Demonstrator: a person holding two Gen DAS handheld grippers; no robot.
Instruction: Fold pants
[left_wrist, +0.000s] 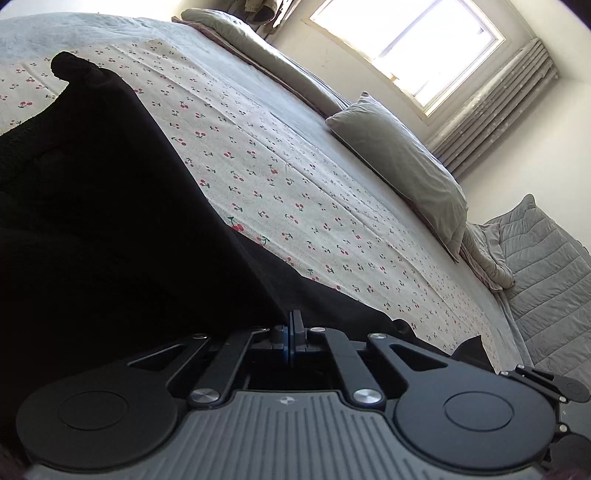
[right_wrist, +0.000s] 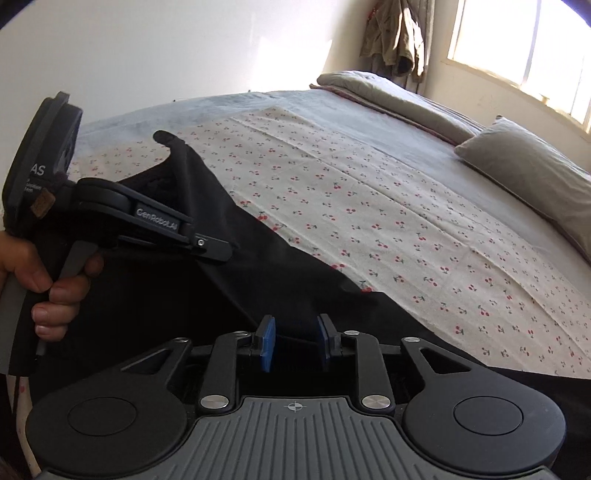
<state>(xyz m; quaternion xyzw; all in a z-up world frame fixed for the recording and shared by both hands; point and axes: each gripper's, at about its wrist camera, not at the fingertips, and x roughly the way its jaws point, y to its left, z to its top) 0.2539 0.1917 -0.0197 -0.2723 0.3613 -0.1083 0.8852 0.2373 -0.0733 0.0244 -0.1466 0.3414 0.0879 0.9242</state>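
Pants, black, lie on the cherry-print sheet, long axis running from me toward the far edge. My left gripper pinches their fabric tight; my right gripper stands partly open, pads clear of cloth.

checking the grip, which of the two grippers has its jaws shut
The left gripper: its blue pads meet, pinching the black pants. The right gripper shows a gap.

Left gripper jaws pinched on black pants (cherry-print sheet beyond).
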